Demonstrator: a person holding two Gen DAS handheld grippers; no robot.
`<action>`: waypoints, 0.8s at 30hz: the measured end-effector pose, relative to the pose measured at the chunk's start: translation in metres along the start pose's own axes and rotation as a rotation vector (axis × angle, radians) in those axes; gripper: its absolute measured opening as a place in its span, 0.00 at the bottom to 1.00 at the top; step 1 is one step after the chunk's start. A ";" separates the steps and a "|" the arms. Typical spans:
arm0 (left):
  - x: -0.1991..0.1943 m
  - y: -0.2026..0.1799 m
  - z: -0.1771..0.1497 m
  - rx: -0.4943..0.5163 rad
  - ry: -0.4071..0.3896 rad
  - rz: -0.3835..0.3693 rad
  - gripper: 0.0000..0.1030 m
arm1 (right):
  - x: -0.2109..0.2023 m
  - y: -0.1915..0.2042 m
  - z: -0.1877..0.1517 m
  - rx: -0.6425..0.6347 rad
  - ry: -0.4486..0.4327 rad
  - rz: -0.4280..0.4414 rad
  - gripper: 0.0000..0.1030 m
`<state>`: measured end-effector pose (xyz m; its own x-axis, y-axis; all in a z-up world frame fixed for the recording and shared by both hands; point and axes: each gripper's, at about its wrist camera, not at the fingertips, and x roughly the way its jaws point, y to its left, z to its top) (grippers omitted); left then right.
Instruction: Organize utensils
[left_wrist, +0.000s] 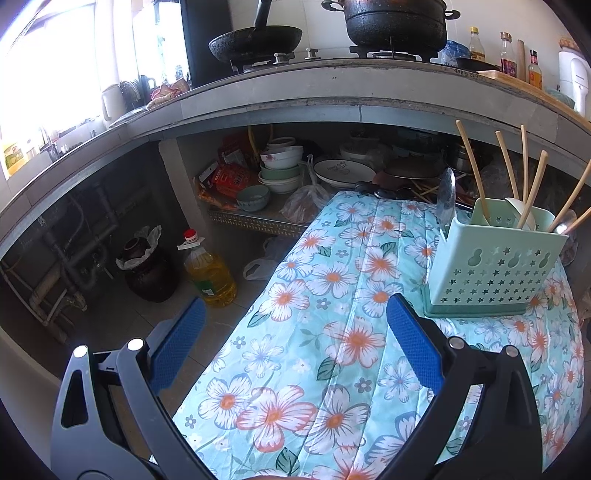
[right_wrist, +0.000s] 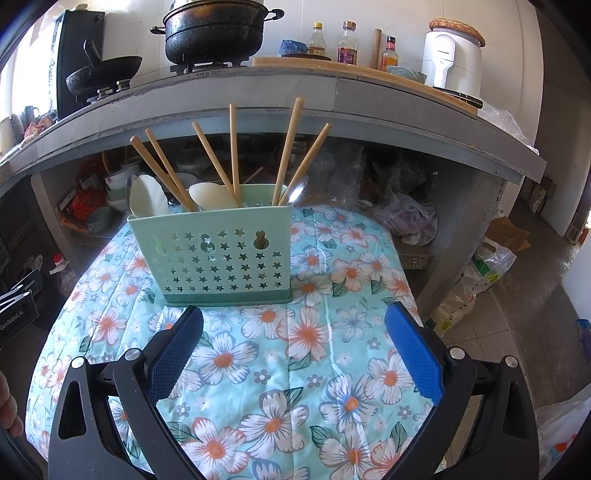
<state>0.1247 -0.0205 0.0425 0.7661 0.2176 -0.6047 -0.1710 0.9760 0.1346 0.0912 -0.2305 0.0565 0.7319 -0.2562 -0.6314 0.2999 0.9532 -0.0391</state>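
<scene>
Right wrist view: both our grippers, right gripper (right_wrist: 293, 345) and left gripper (left_wrist: 295, 339), gape wide and empty; nudging the top-heavy caddy (right_wrist: 218, 254) near the table's (right_wrist: 369, 280) far edge could tip its chopsticks (right_wrist: 212, 162).

left tool (left_wrist: 295, 321) | black arms, blue pads (ribbed) | silver screws

The table (right_wrist: 295, 369) wears quilted floral cloth, matt and softly wrinkled. The utensil holder (right_wrist: 221, 258) is smooth mint plastic with a faint sheen, punched with star holes. The chopsticks (right_wrist: 288, 151) in it look like bare matt wood, the white spoons (right_wrist: 212, 195) glossy, perhaps ceramic. A shiny metal spoon (right_wrist: 298, 192) glints beside them. Both grippers' jaws carry blue, finely textured rubbery pads (right_wrist: 413, 350) on matt black plastic.
</scene>
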 end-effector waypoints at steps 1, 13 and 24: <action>0.000 0.001 0.000 -0.001 0.000 0.000 0.92 | 0.000 0.000 0.000 0.000 0.000 0.000 0.94; 0.001 0.001 0.000 -0.001 0.000 -0.002 0.92 | -0.001 -0.001 0.001 0.002 0.000 0.000 0.94; 0.000 0.000 -0.002 -0.004 -0.001 -0.002 0.92 | -0.001 -0.001 0.001 0.001 -0.005 0.001 0.94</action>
<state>0.1237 -0.0201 0.0410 0.7672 0.2154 -0.6042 -0.1716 0.9765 0.1303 0.0909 -0.2311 0.0580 0.7351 -0.2558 -0.6278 0.2997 0.9533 -0.0376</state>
